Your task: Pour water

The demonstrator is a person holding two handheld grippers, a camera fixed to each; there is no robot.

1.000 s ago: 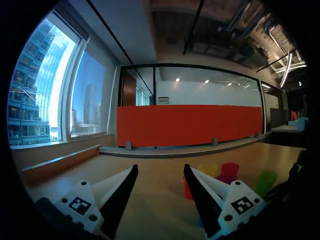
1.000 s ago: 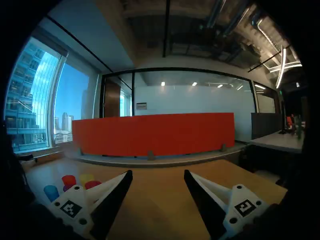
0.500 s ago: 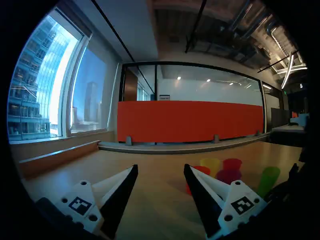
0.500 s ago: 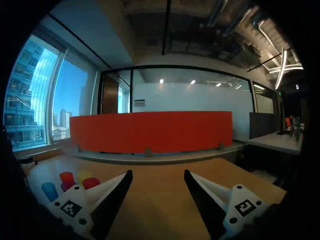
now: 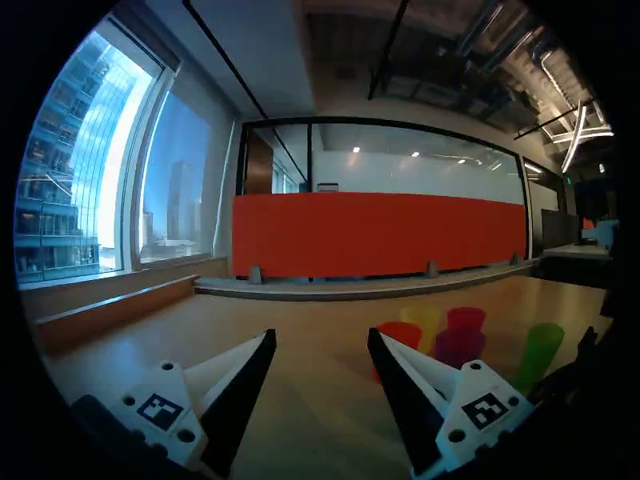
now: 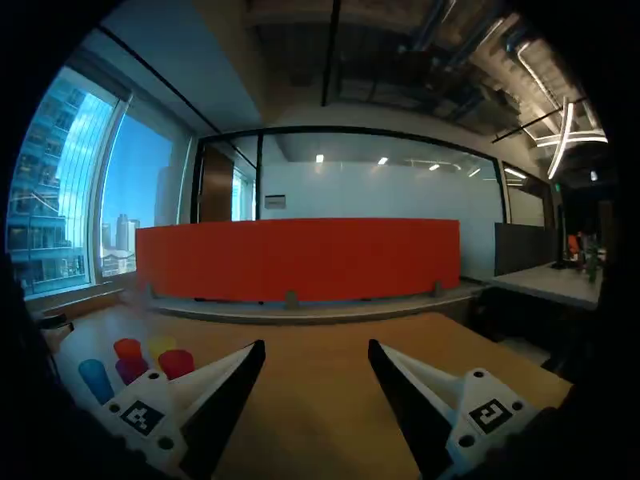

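Observation:
Several coloured plastic cups stand in a cluster on the wooden table [image 5: 320, 376]. In the left gripper view an orange cup [image 5: 398, 333], a yellow cup [image 5: 422, 319], a red cup [image 5: 466, 318], a purple cup [image 5: 458, 348] and a green cup [image 5: 539, 349] sit ahead and to the right of my left gripper [image 5: 320, 352], which is open with nothing between its fingers. In the right gripper view a blue cup [image 6: 95, 379], an orange cup [image 6: 127, 349], a yellow cup [image 6: 160, 346], a purple cup [image 6: 131, 369] and a red cup [image 6: 176, 363] stand far left of my open right gripper [image 6: 316, 360].
A long orange divider panel [image 5: 376, 234] stands along the far edge of the table. Tall windows [image 5: 88, 184] run along the left. Another desk [image 6: 552, 284] stands at the right. Bare wooden tabletop [image 6: 320, 384] lies ahead of the right gripper.
Both views have dipped slightly toward the table, so the cups show more fully and a little higher in each view. Both grippers stay open.

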